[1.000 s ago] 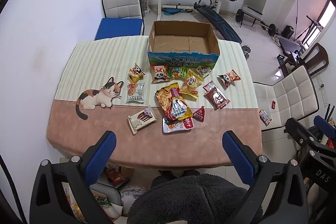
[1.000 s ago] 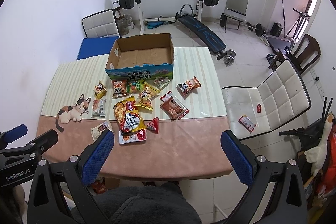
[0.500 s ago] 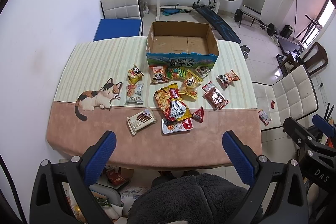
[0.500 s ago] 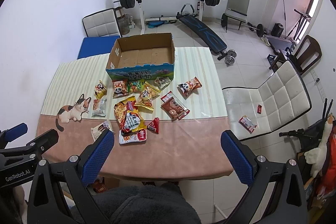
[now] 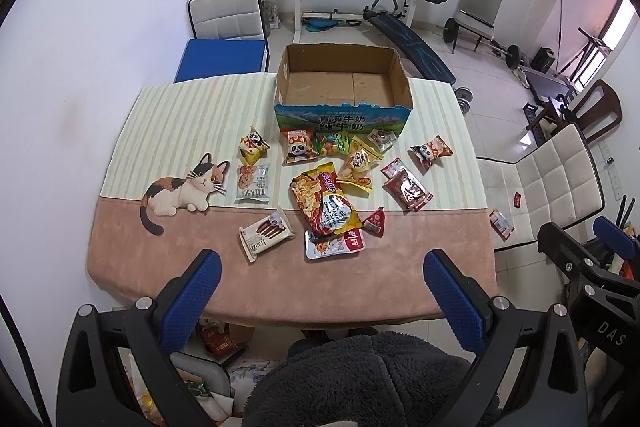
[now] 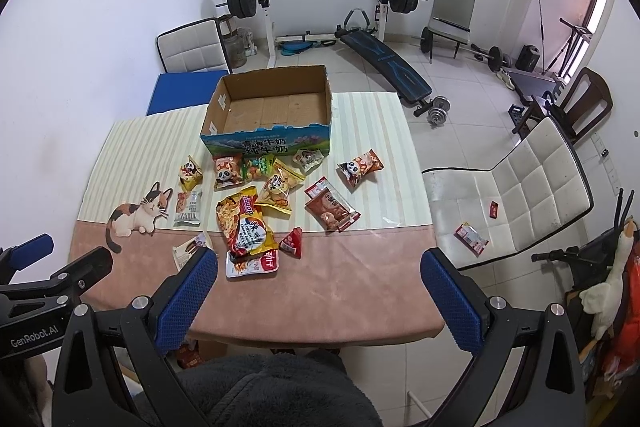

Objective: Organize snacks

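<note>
The left gripper (image 5: pixel 320 275), with its blue-padded fingers (image 5: pixel 191 297) spread wide and holding nothing, is hovering above the near edge of the table covered in a pink and cream-striped cloth (image 5: pixel 160 247). The right gripper (image 6: pixel 318 277) is hanging beside it, to its right, its jaws likewise standing fully apart and empty. Ahead of both grippers, the snack packets are lying scattered in a loose cluster across the middle of the cloth. Nearest the left gripper, just ahead of its left finger, a white wafer packet with brown sticks printed on it (image 5: pixel 266 235) is lying tilted; ahead and slightly right, a large red and yellow noodle bag (image 5: pixel 326 205) is resting on top of a flat silver and red pouch (image 5: pixel 334 245), with a small red triangular packet (image 5: pixel 376 221) just beside them. Farther ahead, a dark red rectangular snack bag (image 5: pixel 408 187), a yellow crisp bag (image 5: pixel 358 165) and several small panda-printed packets (image 5: pixel 299 147) are sitting close to the box. Beyond the snacks, at the far side of the table, an open brown cardboard box with a blue printed front (image 5: pixel 344 85) is standing upright with nothing inside it. A printed calico cat (image 5: pixel 182 189) is showing on the cloth, ahead and left of the left gripper.
</note>
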`<control>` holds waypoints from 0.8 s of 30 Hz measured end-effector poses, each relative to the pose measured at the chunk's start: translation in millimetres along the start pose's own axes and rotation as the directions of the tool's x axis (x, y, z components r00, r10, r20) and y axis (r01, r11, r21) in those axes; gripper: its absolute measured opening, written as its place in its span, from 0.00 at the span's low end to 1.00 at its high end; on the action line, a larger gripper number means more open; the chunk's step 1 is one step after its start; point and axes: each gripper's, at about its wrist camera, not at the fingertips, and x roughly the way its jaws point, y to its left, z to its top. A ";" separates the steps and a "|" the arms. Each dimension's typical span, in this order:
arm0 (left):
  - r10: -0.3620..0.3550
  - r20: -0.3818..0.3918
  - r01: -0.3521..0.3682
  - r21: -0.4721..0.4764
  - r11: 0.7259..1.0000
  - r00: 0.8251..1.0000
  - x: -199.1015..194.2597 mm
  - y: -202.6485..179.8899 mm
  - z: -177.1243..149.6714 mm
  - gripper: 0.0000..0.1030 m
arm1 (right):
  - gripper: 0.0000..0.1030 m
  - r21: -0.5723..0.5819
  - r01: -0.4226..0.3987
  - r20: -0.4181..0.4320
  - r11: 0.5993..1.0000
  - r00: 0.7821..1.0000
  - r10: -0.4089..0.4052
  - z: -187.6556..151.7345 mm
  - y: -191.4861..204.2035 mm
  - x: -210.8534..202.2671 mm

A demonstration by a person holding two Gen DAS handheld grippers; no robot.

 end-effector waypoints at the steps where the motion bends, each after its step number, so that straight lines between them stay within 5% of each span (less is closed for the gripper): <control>1: 0.000 0.001 0.000 0.001 1.000 1.000 -0.1 -0.5 1.0 1.00 | 1.00 -0.001 0.000 0.002 1.000 1.000 0.000 1.2 -0.2 0.3; 24: -0.004 0.002 0.004 -0.004 1.000 1.000 -0.6 1.5 2.7 1.00 | 1.00 -0.003 -0.013 0.002 1.000 1.000 0.013 5.4 2.4 4.5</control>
